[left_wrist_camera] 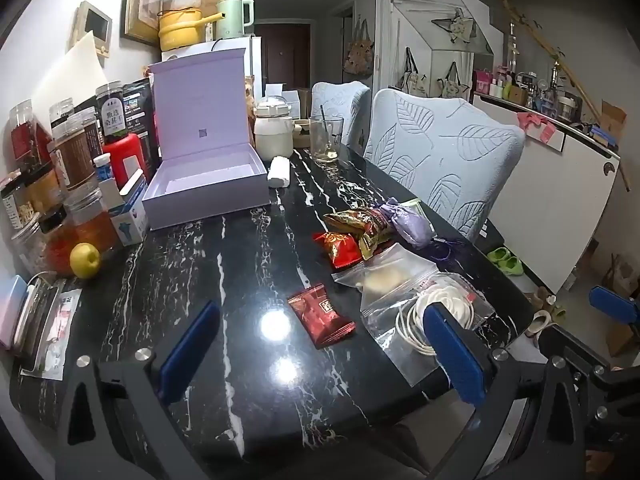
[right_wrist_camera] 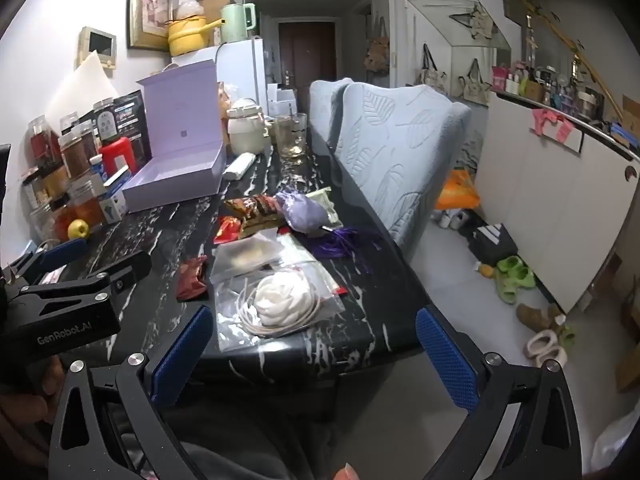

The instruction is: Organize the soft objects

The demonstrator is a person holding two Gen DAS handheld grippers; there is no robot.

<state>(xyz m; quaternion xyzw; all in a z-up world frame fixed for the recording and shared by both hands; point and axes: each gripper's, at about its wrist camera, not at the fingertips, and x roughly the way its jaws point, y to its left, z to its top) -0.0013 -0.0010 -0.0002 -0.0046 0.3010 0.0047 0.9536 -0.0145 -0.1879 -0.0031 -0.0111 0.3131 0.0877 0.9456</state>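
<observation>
Left gripper (left_wrist_camera: 320, 348) and right gripper (right_wrist_camera: 316, 354) are held wide, empty, above snack packets (left_wrist_camera: 322, 316) scattered on the marble table (left_wrist_camera: 224, 264).

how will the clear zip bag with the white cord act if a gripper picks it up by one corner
The clear zip bag looks like thin, crinkled film, so it would probably sag rather than stay flat. The coiled white cord lies loose inside and may slide to the low end. The glossy film could slip between the pads.
</observation>
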